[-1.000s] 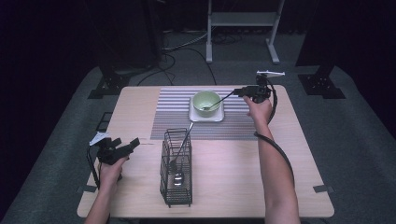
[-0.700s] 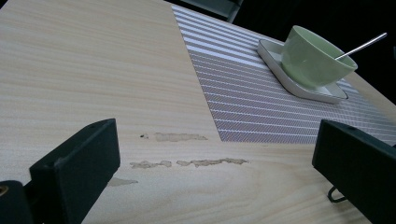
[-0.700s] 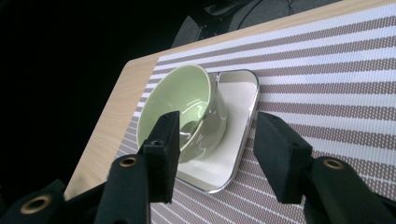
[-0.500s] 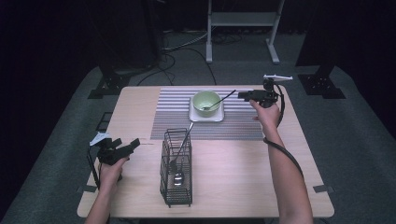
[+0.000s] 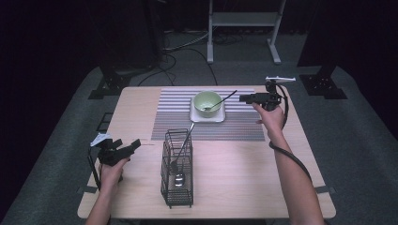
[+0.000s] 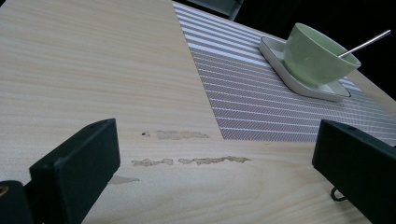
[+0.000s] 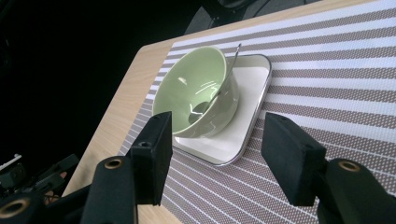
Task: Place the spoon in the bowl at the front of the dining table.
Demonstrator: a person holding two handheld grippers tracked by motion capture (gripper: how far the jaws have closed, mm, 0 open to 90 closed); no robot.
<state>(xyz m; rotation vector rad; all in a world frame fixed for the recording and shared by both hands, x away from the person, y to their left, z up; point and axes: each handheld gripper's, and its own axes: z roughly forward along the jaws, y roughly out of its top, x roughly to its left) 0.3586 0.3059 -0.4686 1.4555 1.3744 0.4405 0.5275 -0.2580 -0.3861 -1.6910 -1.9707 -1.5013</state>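
Observation:
A pale green bowl (image 5: 206,101) (image 7: 196,88) (image 6: 317,56) stands on a white square plate (image 5: 206,117) (image 7: 247,116) on the striped placemat (image 5: 173,117). A metal spoon (image 5: 224,100) (image 7: 229,67) (image 6: 364,43) lies in the bowl, its handle leaning over the rim toward my right gripper (image 5: 241,98) (image 7: 215,140). That gripper hovers just right of the handle's end; its jaws have just been opening and nothing is between them. My left gripper (image 5: 136,144) (image 6: 215,140) rests open over bare wood at the table's left.
A black wire basket (image 5: 178,187) stands near the front middle of the wooden table (image 5: 244,178), with a second spoon (image 5: 182,152) upright in it. A metal stand and cables lie on the dark floor beyond the table's far edge.
My right gripper has let go of the spoon handle and drawn back to the right, its jaws wider. The spoon stays in the bowl. The left gripper has not moved.

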